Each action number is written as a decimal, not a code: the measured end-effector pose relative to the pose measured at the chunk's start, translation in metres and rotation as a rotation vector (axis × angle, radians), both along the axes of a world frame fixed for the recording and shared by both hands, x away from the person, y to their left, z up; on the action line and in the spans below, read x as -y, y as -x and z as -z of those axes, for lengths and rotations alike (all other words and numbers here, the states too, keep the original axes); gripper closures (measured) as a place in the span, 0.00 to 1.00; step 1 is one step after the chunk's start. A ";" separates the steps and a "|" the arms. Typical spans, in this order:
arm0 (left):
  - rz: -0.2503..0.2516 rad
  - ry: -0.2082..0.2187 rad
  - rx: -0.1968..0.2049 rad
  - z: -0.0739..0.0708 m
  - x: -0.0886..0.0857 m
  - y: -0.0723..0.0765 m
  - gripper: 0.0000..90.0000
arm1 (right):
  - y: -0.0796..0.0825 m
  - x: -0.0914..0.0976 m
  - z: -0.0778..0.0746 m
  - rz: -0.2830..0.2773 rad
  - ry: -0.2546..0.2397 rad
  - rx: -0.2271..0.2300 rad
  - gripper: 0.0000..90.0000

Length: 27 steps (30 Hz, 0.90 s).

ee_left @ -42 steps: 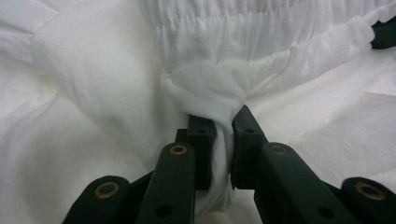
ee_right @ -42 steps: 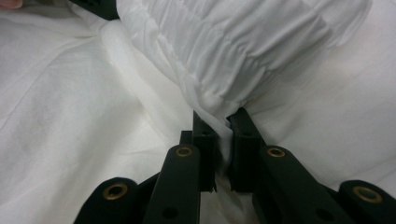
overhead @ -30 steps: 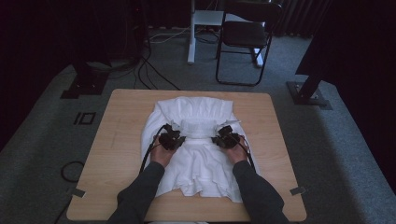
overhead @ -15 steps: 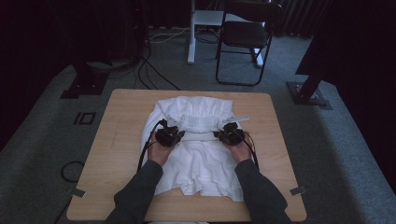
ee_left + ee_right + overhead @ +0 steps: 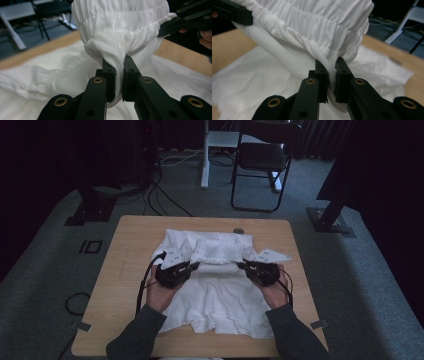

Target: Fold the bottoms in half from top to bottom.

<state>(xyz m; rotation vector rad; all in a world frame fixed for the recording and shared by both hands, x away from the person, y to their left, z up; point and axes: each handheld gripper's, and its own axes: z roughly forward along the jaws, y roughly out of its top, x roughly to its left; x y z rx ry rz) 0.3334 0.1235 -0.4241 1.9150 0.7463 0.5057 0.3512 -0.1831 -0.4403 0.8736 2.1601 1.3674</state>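
A white garment [image 5: 220, 295] with a gathered elastic band lies on the wooden table [image 5: 130, 250]. The elastic band [image 5: 218, 253] is lifted off the cloth and stretched between both grippers. My left gripper [image 5: 196, 265] is shut on the band's left end; in the left gripper view [image 5: 119, 75] white cloth is pinched between the jaws. My right gripper [image 5: 240, 265] is shut on the band's right end, with cloth squeezed between its jaws in the right gripper view [image 5: 331, 75]. The other gripper's black jaws [image 5: 185, 18] hold the band at the upper right of the left gripper view.
A small dark round object [image 5: 238, 230] lies on the table near the far edge, just behind the garment. A black chair [image 5: 262, 160] and a white stand [image 5: 207, 155] are on the carpet beyond the table. Cables [image 5: 165, 195] trail on the floor at the left.
Both grippers have risen and moved toward the far side with the elastic band, lifting it off the garment. The hands have spread apart, so the band is pulled wider.
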 end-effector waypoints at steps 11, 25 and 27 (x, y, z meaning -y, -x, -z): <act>0.032 -0.106 -0.285 0.118 0.005 0.011 0.86 | 0.023 -0.001 0.092 -0.030 0.111 -0.219 0.91; -0.057 0.037 -0.257 0.075 -0.028 -0.008 0.75 | 0.014 0.028 0.060 0.029 -0.035 -0.188 0.61; -0.074 0.042 -0.282 0.072 -0.026 -0.024 0.91 | 0.000 0.028 0.057 0.056 -0.032 -0.203 0.81</act>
